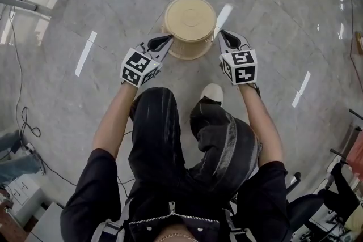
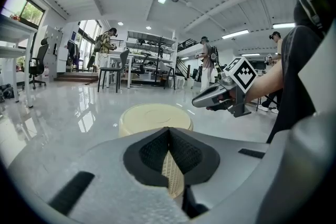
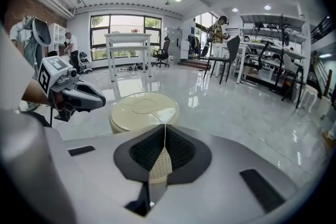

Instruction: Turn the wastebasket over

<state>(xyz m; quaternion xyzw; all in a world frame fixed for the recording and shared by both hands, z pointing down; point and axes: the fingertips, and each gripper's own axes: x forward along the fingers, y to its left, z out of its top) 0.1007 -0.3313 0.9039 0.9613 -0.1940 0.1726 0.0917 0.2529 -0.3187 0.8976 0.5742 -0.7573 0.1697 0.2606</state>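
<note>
The cream wastebasket point(image 1: 190, 22) stands upside down on the glossy grey floor, its round base facing up; it also shows in the left gripper view point(image 2: 155, 118) and the right gripper view point(image 3: 143, 109). My left gripper point(image 1: 165, 41) is shut, close beside the basket's left wall, with nothing between its jaws point(image 2: 169, 132). My right gripper point(image 1: 222, 36) is shut and empty too, close to the basket's right wall point(image 3: 164, 131). Each gripper appears in the other's view, the right one point(image 2: 196, 103) and the left one point(image 3: 101, 100), both apart from the basket.
The person's dark trouser legs and a white shoe point(image 1: 212, 92) are just behind the basket. Cables point(image 1: 22, 119) trail at the left, an office chair point(image 1: 309, 207) sits at the lower right. A white table point(image 3: 128, 42), chairs and standing people are far across the room.
</note>
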